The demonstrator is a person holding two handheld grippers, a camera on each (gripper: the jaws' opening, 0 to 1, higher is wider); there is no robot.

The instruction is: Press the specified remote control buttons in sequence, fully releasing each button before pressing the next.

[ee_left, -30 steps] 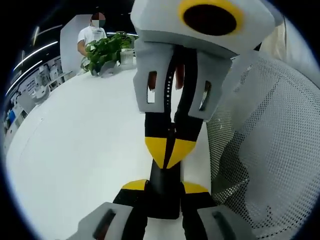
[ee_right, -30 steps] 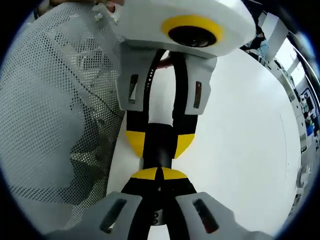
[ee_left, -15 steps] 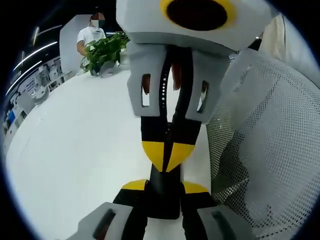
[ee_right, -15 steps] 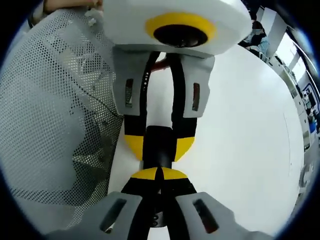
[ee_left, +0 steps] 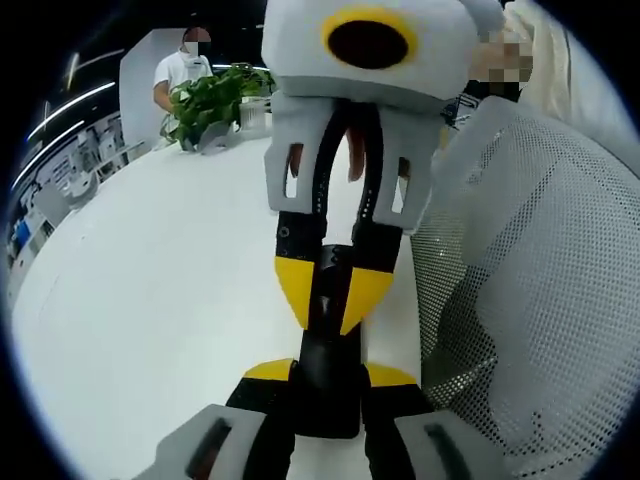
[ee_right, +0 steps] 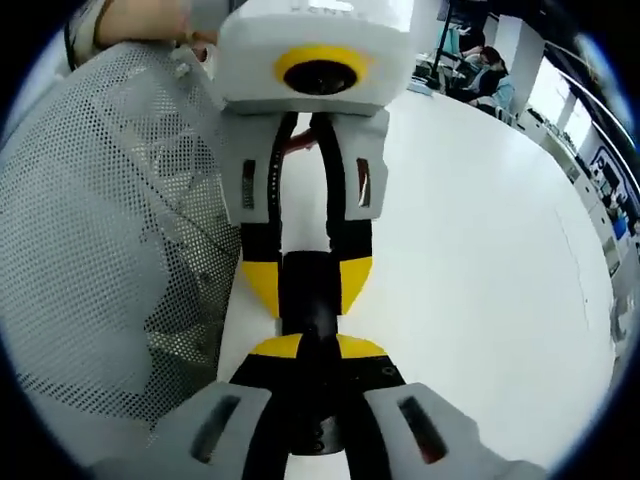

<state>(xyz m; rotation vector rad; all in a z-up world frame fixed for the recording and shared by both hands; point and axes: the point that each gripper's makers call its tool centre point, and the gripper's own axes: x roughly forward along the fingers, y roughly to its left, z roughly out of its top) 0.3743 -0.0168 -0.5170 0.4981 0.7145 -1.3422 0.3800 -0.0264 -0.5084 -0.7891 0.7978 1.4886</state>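
A black remote control (ee_left: 325, 395) is held end-on over the white table (ee_left: 150, 300). In the left gripper view, my left gripper (ee_left: 328, 373) is shut on the remote, one yellow-tipped jaw on each side. My right gripper (ee_left: 330, 288) faces it from above in this view, its yellow tips a little apart over the remote's far end. In the right gripper view, my right gripper (ee_right: 317, 347) shows a narrow gap with the black remote (ee_right: 310, 300) behind it. Beyond it, the left gripper (ee_right: 308, 283) clamps the remote. The buttons are hidden.
A white mesh chair back (ee_left: 520, 300) stands close beside the grippers, also in the right gripper view (ee_right: 100, 250). A potted plant (ee_left: 210, 100) sits at the table's far edge with a person (ee_left: 183, 68) behind it. A hand (ee_right: 140, 25) shows above the mesh.
The right gripper's yellow tips, pressed together before, have parted slightly. The right gripper has also drawn back from the left gripper. The left gripper keeps its hold on the remote.
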